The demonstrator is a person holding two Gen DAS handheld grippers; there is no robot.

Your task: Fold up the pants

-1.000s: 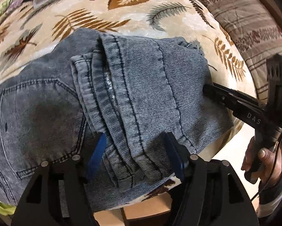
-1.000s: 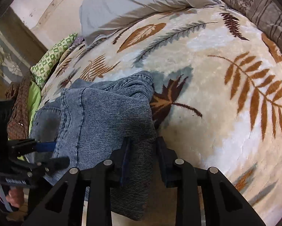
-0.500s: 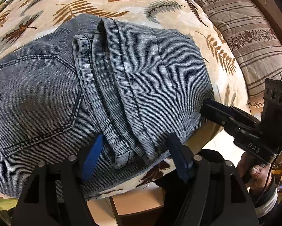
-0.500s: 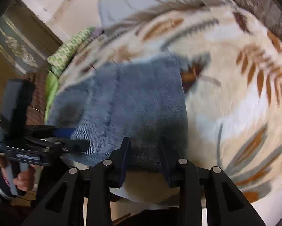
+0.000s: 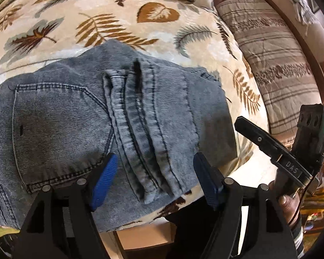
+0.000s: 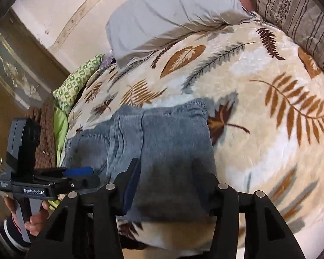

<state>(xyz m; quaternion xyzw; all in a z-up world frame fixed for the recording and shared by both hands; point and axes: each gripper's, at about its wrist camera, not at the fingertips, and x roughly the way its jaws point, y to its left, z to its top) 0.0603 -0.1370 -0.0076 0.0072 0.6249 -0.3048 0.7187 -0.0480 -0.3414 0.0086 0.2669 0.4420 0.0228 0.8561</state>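
On the leaf-print blanket (image 5: 123, 15), near the bed's front edge, the pants (image 5: 79, 116) are laid out folded into a compact stack, grey-blue denim, with a back pocket (image 5: 53, 133) seen on the lower layer and the leg hems doubled over on top. In the right wrist view the same bundle (image 6: 162, 142) is seen just ahead of the camera.

The left gripper (image 5: 153, 179) is spread wide, nothing clamped in it, with its blue pads (image 5: 103, 178) hung just over the near edge of the denim. The right gripper (image 6: 168, 185) is also splayed apart and nothing is held; whether the fabric is touched by it can't really be told.

A grey pillow (image 6: 168, 15) is propped at the head of the bed, and a striped quilt (image 5: 270, 49) is bunched along the far side.
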